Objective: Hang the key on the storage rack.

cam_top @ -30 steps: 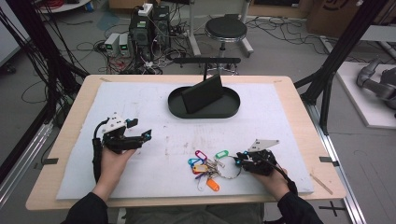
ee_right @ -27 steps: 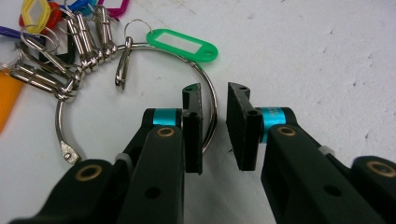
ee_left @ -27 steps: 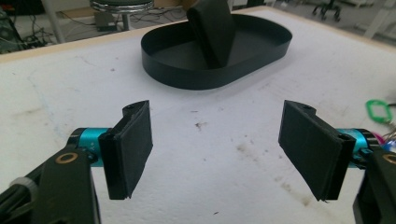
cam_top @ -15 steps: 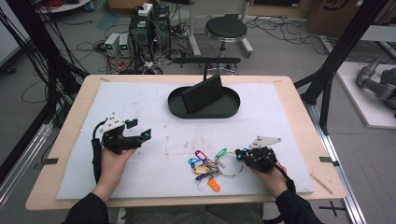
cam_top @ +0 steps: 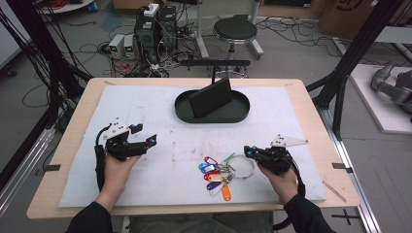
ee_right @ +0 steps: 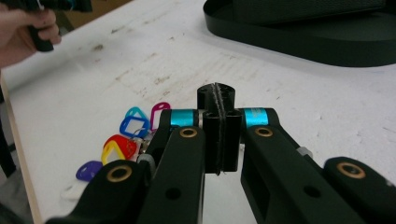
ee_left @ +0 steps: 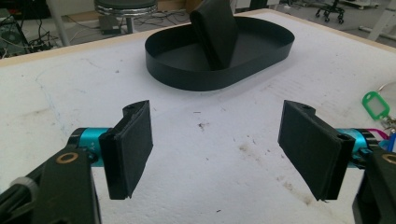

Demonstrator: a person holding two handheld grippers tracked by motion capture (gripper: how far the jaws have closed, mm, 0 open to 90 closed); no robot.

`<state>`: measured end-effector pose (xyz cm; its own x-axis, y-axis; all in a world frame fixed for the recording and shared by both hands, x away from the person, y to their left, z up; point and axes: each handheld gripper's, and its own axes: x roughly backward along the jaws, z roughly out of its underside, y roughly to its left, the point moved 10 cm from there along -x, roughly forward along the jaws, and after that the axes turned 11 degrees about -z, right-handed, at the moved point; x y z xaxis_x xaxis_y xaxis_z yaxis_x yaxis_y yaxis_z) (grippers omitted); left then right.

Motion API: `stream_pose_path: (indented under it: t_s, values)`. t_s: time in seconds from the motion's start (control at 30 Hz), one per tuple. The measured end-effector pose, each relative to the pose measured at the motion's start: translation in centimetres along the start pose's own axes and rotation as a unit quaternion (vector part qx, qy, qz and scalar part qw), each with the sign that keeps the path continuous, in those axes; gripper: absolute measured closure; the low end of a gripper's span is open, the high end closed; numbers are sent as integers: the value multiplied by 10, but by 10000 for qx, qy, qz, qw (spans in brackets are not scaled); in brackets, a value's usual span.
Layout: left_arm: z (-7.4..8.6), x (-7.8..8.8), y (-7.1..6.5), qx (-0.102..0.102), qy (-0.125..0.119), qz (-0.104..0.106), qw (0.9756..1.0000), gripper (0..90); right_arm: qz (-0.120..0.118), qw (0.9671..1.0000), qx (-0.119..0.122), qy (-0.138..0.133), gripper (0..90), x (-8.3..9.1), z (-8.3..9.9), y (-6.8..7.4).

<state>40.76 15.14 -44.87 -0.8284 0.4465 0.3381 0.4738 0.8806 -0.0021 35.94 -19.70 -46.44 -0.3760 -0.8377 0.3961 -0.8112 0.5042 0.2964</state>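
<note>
Two hand-held grippers at desk: right hand-held gripper point(cam_top: 248, 152) w/ jaws just clamped together at ring of key bunch point(cam_top: 219, 171), grip unclear, bunch not lifted yet; left hand-held gripper point(cam_top: 148, 141) wide open, idle.

Wooden table point(cam_top: 311, 97), white foam mat point(cam_top: 145, 104) covering most of top, stained mid-field. Black oval tray point(cam_top: 212, 117) at far centre of mat. Bunch of coloured key tags point(cam_top: 216, 174) on ring lying near front edge.
</note>
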Motion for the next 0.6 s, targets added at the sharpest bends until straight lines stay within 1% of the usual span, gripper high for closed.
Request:
stream_pose_path:
  t_s: [0.03, 0.13, 0.2, 0.23, 0.27, 0.3, 0.33, 0.37, 0.43, 0.47, 0.5, 0.6]
  values:
    - [0, 0, 0, -3, -6, 5, 10000, 265, -11, 10000, 28, 57, 900, -2, 1, 1]
    - [0, 0, -1, -19, 5, 20, 10000, 266, 83, 9998, 82, 151, 900, -3, 3, 0]
    - [0, 0, -1, -30, 4, 23, 10000, 266, 280, 9994, 108, 197, 900, 0, 4, -6]
    - [0, 0, -1, -37, 6, 27, 10000, 266, 377, 9990, 55, 234, 898, 2, 5, -10]
    - [1, 0, -1, -41, 13, 35, 10000, 266, 462, 9985, 38, 287, 853, 3, 8, -15]
    - [1, 0, -1, -26, 19, 33, 10000, 266, 563, 9976, 9, 391, 851, 4, 11, -19]
    - [1, 0, -1, -27, 18, 34, 10000, 266, 645, 9967, -29, 499, 849, 5, 16, -22]
    - [1, -1, -1, -31, 20, 42, 10000, 266, 761, 9951, -37, 636, 829, 5, 21, -27]
    - [0, -1, -2, -21, 20, 41, 10000, 266, 930, 9919, -19, 867, 825, 4, 28, -32]
    - [0, -1, -2, -55, 19, 57, 10000, 266, 953, 9906, -13, 976, 812, 3, 32, -34]
    - [0, -2, -3, -41, 9, 53, 10000, 266, 975, 9893, -45, 1082, 796, 1, 36, -34]
    - [0, -3, -3, -58, 13, 55, 10000, 266, 1095, 9823, 77, 1516, 785, -5, 48, -35]
